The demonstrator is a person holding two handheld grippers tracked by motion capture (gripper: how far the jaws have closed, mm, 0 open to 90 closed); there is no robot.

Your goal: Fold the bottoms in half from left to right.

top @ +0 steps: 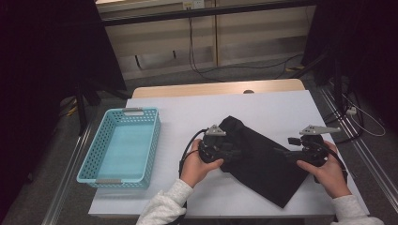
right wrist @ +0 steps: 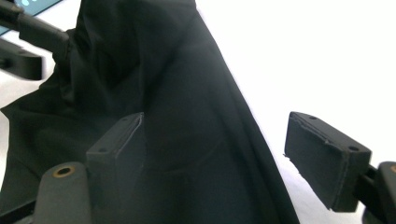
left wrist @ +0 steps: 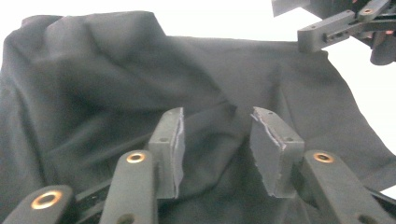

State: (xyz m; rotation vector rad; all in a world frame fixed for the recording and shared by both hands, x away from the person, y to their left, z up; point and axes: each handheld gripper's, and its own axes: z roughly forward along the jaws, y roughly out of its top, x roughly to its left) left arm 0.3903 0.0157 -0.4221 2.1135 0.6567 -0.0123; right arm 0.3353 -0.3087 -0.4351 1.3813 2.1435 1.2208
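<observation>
Black cloth (top: 263,159) is lying rumpled on the white table (top: 187,112), right of the empty blue basket (top: 123,145). Left gripper (left wrist: 217,149) is hovering over its folds, jaws released. Right gripper (right wrist: 233,158) is straddling the cloth's edge, jaws spread, nothing gripped. Risk: closing on several layers, bunching the cloth.

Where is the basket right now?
In the high view, the basket sits on the table's left side, left of the black cloth and left tool.

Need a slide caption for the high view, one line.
Person's left gripper and right gripper on a black cloth, teal basket alongside.
</observation>
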